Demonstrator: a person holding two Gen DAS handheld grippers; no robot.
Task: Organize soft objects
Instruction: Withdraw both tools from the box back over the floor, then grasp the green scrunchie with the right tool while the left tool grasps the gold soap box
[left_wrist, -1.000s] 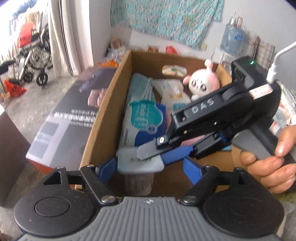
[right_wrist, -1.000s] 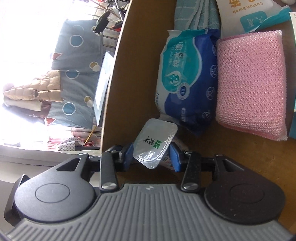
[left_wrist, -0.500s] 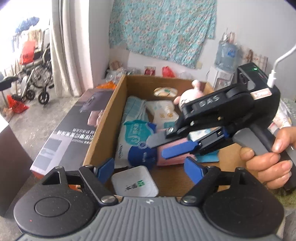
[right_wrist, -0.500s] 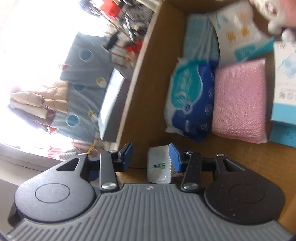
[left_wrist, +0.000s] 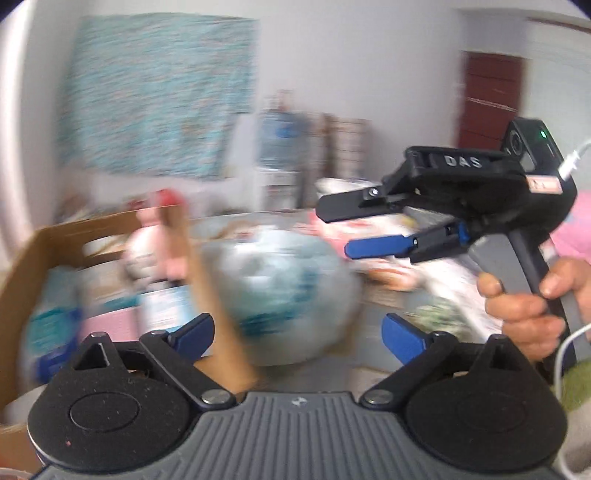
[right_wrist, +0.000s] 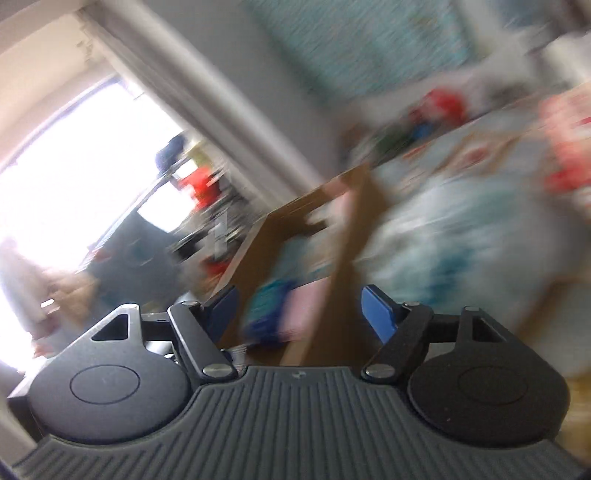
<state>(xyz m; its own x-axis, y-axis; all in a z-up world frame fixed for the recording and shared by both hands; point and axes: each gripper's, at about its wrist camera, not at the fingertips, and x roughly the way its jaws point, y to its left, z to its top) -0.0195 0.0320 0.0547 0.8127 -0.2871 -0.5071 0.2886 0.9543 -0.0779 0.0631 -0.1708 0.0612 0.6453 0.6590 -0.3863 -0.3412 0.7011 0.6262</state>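
While both views blur, the left gripper (left_wrist: 297, 330) and right gripper (right_wrist: 299, 308) are spreading wider, each empty, above the cardboard box (left_wrist: 26, 254) holding soft packs (left_wrist: 51, 317).

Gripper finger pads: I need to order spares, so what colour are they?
Blue, clearest in the left wrist view on the right gripper, nothing between its opening jaws.

Both grippers are now out of the cardboard box (left_wrist: 26, 258), where they were low inside it before. The right gripper (left_wrist: 351, 229) no longer holds the small white packet; its jaws are opening with nothing between them. The left gripper (left_wrist: 295, 332) opens wider too, and now faces a blurred pale blue bag (left_wrist: 280, 288) beside the box.
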